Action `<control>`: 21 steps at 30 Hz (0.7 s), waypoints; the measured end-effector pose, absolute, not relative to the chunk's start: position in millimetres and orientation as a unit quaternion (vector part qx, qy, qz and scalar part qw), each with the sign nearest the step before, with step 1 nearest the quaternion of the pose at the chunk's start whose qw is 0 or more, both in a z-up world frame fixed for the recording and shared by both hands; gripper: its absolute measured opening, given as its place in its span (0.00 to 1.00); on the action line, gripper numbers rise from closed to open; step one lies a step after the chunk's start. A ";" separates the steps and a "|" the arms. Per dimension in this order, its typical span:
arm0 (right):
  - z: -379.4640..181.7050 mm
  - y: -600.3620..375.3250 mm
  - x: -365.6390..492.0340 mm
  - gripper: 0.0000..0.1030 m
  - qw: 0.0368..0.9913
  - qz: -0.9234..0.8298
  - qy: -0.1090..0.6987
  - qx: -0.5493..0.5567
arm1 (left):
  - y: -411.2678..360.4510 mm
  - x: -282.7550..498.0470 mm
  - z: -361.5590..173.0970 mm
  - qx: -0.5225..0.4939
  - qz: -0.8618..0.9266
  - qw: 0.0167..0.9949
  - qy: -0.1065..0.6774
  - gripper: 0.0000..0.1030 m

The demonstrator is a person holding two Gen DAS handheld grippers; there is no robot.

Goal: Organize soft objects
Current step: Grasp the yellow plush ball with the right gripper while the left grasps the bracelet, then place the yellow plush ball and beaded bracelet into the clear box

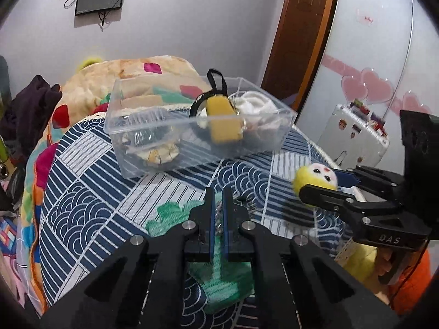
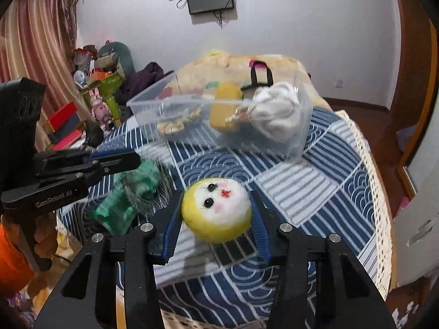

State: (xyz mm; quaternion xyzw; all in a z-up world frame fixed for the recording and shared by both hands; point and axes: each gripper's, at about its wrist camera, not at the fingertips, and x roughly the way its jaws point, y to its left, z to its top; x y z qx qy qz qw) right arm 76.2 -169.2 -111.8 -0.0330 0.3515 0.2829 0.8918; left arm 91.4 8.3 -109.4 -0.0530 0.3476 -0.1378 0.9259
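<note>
right gripper [image 2: 216,213] clamped on yellow plush ball [image 2: 216,209], lifted over the bed [image 2: 329,164]. left gripper [image 1: 217,208] pinched nearly together on green knit cloth [image 1: 170,213], which hangs from it. clear bin [image 1: 153,148] on the bed already holds yellow sponge [image 1: 223,126], white cloth [image 1: 255,104], a few more. roughly halfway; these two pieces not yet in.

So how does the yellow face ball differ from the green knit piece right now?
The ball is round, fuzzy and yellow-white; the green knit piece is flat and ribbed. The right gripper grips the ball in wide jaws; the left gripper pinches the knit, jaws nearly shut. Neither is in the clear box yet.
</note>
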 end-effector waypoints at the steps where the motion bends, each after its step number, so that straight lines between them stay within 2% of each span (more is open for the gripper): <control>1: -109.1 -168.8 78.0 0.42 0.893 0.283 0.348 -0.029 | 9.2 91.8 -107.1 -0.052 -0.135 0.928 0.344 0.03; 6: -95.6 -163.2 83.8 0.42 0.899 0.287 0.330 -0.022 | 11.2 93.4 -101.7 -0.040 -0.133 0.927 0.348 0.03; 15: -95.9 -162.7 88.5 0.42 0.897 0.289 0.335 -0.017 | 6.9 104.4 -131.1 -0.048 -0.144 0.906 0.394 0.16; 19: -94.3 -161.6 95.5 0.42 0.896 0.290 0.335 -0.016 | 5.8 105.1 -141.1 -0.051 -0.154 0.903 0.398 0.16; 21: -91.8 -159.7 99.6 0.42 0.897 0.290 0.333 -0.016 | 5.3 103.4 -141.2 -0.047 -0.152 0.906 0.392 0.10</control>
